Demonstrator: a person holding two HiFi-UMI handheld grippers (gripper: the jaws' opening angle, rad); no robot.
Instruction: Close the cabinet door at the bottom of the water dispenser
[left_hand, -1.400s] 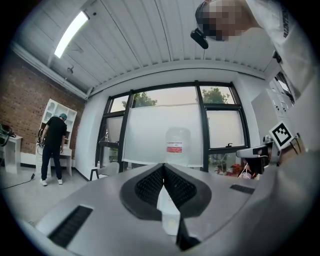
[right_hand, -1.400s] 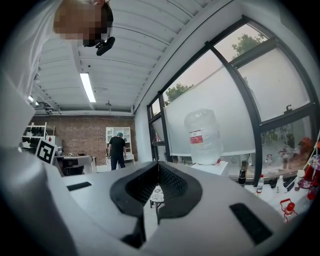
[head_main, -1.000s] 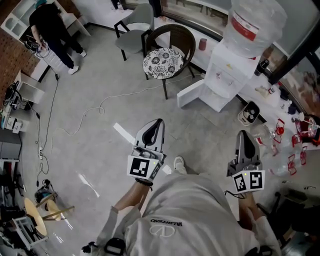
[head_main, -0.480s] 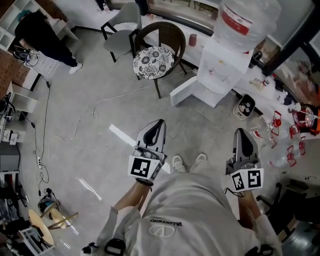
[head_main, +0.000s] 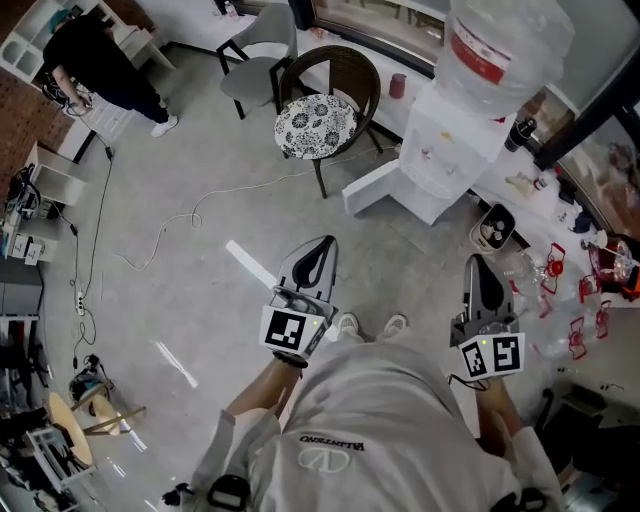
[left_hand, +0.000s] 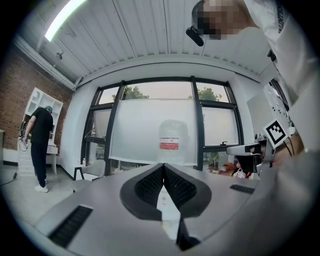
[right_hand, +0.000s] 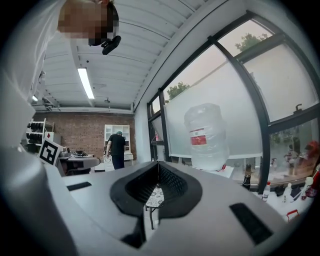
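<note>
Gripping nothing: both tools (head_main: 322, 245) (head_main: 483, 264) shut.

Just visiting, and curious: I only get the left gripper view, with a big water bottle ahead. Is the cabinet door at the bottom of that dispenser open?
Observer: Yes. The head view shows the cabinet door swung out from the foot of the water dispenser.
Operator: Anything near it?
Observer: A chair with a patterned cushion stands close beside the open door.
Operator: And the other tongs?
Observer: The right tongs are shut with nothing between them, well short of the door.
</note>
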